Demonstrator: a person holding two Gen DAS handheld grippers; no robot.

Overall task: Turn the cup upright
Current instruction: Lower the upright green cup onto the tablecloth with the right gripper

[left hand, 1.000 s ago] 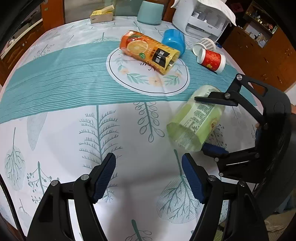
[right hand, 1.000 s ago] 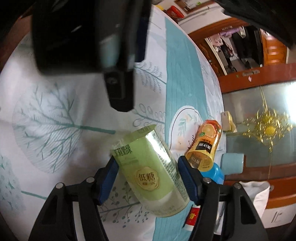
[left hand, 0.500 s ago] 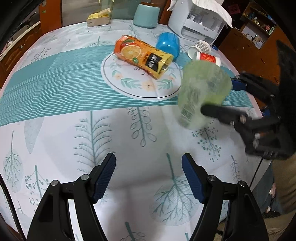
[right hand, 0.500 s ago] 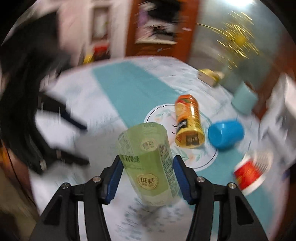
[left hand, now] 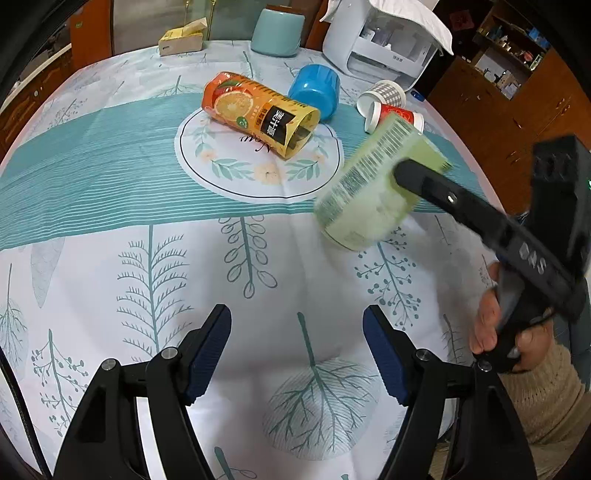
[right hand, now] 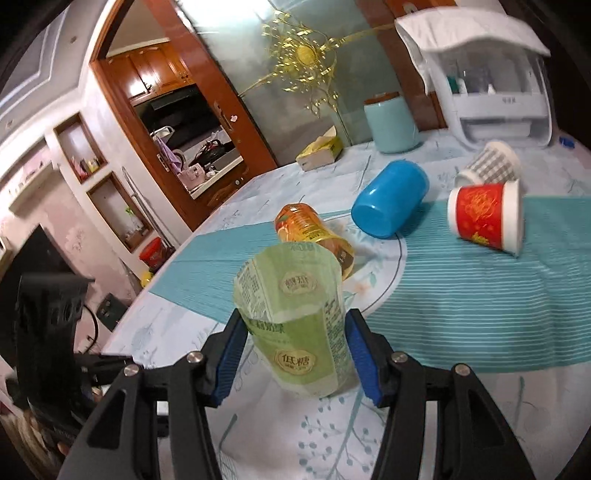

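Note:
My right gripper is shut on a pale green cut-bottle cup, its open mouth up and tipped slightly away, its base at or just above the tablecloth. In the left wrist view the same green cup hangs tilted at the right in the right gripper. My left gripper is open and empty over the near part of the table, well short of the cup.
An orange juice cup, a blue cup, a red paper cup and a checked cup lie on their sides behind. A teal canister, a tissue box and a white appliance stand at the back edge.
The right gripper has lifted the green cup off its side and rotated it from lying to nearly upright, mouth up, moving it toward the table's middle right. The left gripper has stayed open.

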